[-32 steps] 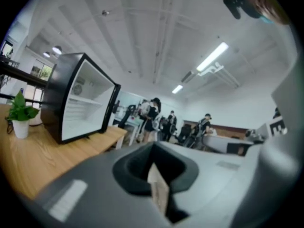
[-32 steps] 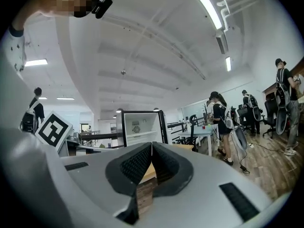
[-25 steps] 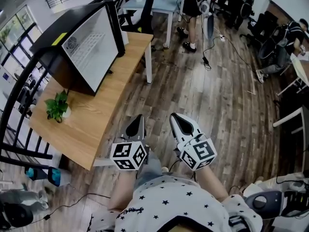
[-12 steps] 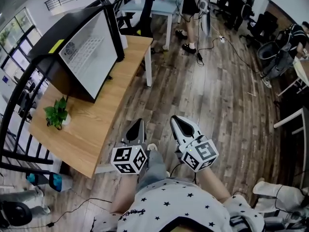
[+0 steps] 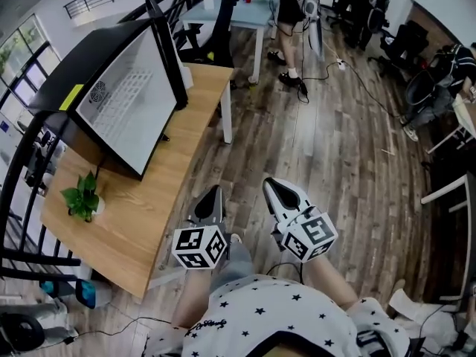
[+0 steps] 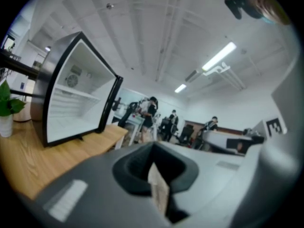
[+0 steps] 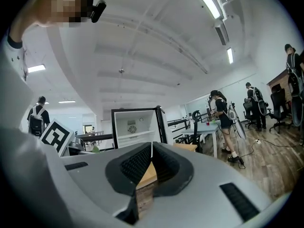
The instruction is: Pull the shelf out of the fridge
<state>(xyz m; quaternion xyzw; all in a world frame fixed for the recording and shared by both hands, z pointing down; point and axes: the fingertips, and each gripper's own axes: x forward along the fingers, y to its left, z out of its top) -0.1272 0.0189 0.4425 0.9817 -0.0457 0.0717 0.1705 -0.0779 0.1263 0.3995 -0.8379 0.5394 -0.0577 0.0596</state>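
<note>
Head view: left gripper [image 5: 211, 193] and right gripper [image 5: 272, 184] both closed, empty, well apart from open fridge [image 5: 123, 99]; wooden table [image 5: 160, 199] between; potted plant [image 5: 83, 198] near fridge.

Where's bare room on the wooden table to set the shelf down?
The near end of the table, between the potted plant and the front edge, is bare. A narrower bare strip runs before the open fridge. The fridge crowds the far side.

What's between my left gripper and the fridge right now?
Head view: only bare tabletop lies between the left gripper and the fridge; the potted plant stands off to the side.
</note>
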